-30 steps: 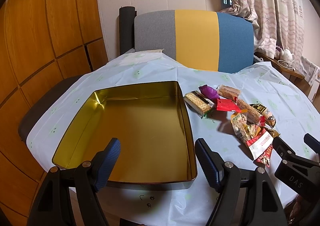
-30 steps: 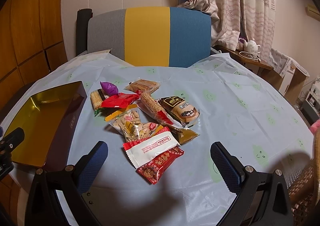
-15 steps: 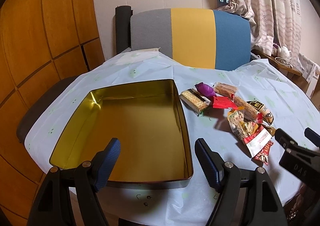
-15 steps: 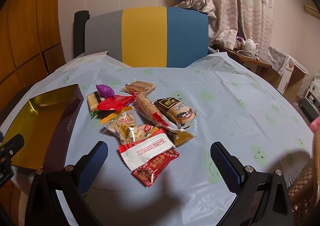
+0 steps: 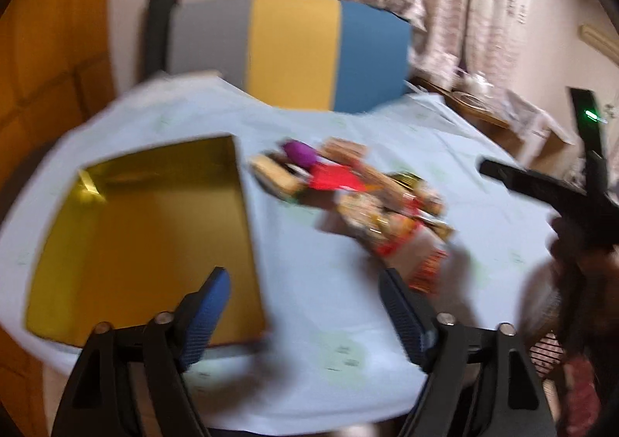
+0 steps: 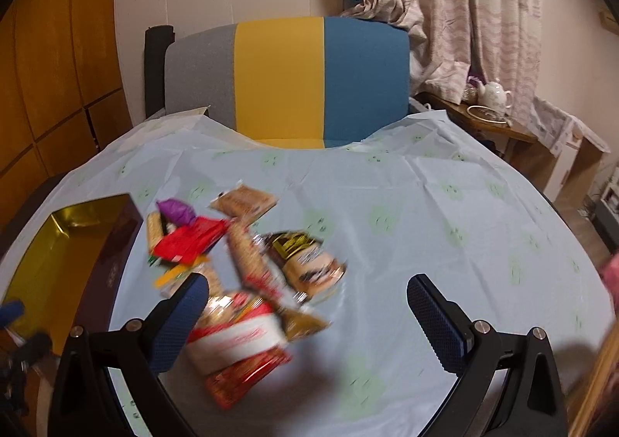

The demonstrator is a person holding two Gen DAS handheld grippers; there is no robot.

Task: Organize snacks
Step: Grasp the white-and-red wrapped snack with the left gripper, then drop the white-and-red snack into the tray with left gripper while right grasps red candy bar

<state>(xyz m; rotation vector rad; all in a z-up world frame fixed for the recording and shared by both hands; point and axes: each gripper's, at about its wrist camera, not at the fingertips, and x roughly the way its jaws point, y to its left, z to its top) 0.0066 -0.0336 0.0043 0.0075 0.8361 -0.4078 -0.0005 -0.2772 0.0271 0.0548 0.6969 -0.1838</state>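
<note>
The left gripper [image 5: 303, 305], with blue ribbed pads, is hanging over the near edge of the round surface covered with a pale blue plastic cloth [image 5: 336, 328]. Its jaws have just been opening, they are standing wide apart and nothing is between them. To the left of it, the open rectangular tin box with a shiny gold inside [image 5: 143, 239] is lying on the surface, and nothing is lying in it. In the right wrist view the outer wall of this box [image 6: 112, 263] is looking dark brown.

The pile of wrapped snacks [image 6: 240, 267] is lying to the right of the box, just beside it and apart from it. At the far end a purple wrapper [image 6: 176, 210] is resting beside a red packet [image 6: 191, 241]. At the near end a white packet with a red edge [image 6: 236, 336] is lying on a red and gold packet [image 6: 247, 375].

The right gripper [image 6: 307, 299] is hanging over the near part of the pile. Its jaws are released and wide, gripping nothing; the left pad is in front of the packets, and I cannot tell if it is touching them.

Behind the surface a chair with a grey, yellow and blue back [image 6: 286, 81] is standing.
</note>
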